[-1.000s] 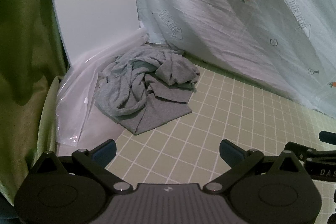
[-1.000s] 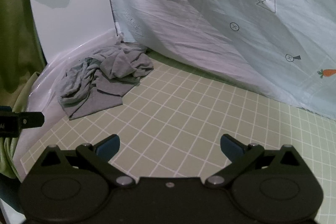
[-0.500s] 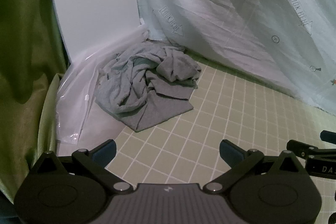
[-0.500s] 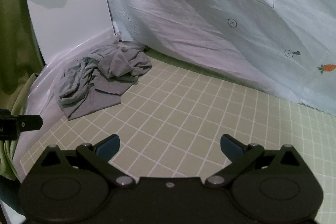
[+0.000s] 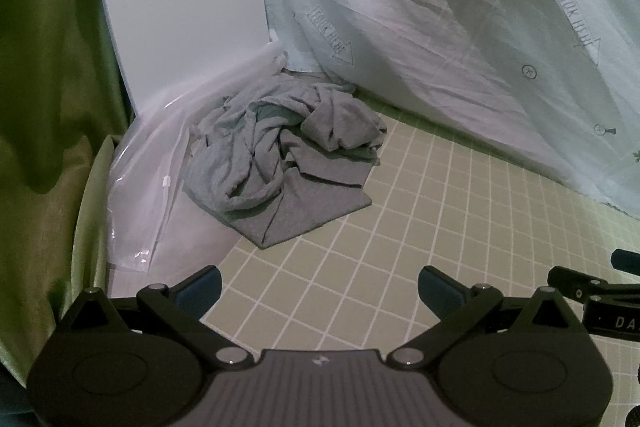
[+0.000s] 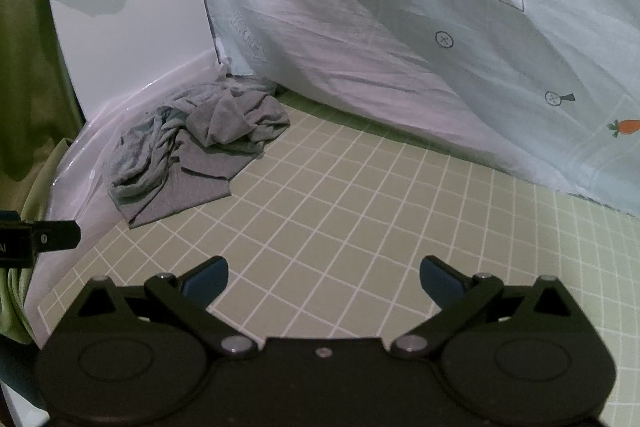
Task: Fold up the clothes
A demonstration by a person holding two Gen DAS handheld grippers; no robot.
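Left wrist view: both grippers empty, grey garment point(image 5: 288, 155) unfolded.
Left gripper point(image 5: 320, 291) and right gripper point(image 6: 324, 279) hover with fingers spread wide, evidently readied to grasp; the garment lies crumpled ahead-left, well apart, on the checked mat point(image 5: 420, 227).

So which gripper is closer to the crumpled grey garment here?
Left. The left gripper faces the grey garment just ahead, jaws open. The right gripper sits further back and to the right, also open.
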